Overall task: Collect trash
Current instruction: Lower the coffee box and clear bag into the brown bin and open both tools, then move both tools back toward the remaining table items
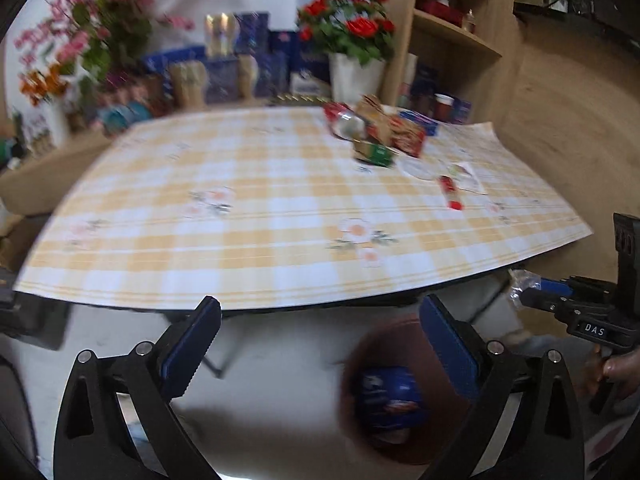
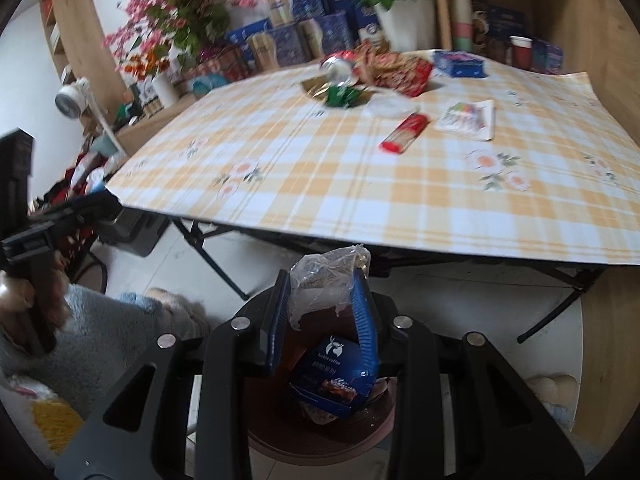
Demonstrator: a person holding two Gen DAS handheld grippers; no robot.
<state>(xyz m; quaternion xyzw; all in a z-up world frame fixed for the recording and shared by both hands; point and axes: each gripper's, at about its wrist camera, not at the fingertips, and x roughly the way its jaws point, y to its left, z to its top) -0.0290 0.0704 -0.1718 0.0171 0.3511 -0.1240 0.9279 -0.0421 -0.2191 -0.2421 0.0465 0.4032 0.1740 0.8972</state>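
Observation:
A brown round bin (image 2: 320, 444) stands on the floor in front of the table, with a blue coffee box (image 2: 336, 376) lying inside it. My right gripper (image 2: 324, 292) hangs above the bin, shut on a crumpled clear plastic wrapper (image 2: 320, 280). My left gripper (image 1: 320, 320) is open and holds nothing; it hangs before the table's front edge, left of the bin (image 1: 352, 396). On the checked tablecloth (image 1: 248, 216) lie a red wrapper (image 1: 450, 192), a green wrapper (image 1: 376, 154), a can (image 2: 338, 68), red packets (image 2: 400, 68) and a printed napkin (image 2: 466, 116).
Flower pots (image 1: 356, 72), blue boxes (image 2: 304, 28) and a wooden shelf (image 1: 452, 36) stand behind the table. The folding table's black legs (image 2: 208, 256) reach the floor near the bin. A person's hand (image 1: 618, 368) holds the right gripper's handle. A fluffy grey fabric (image 2: 104, 332) lies at left.

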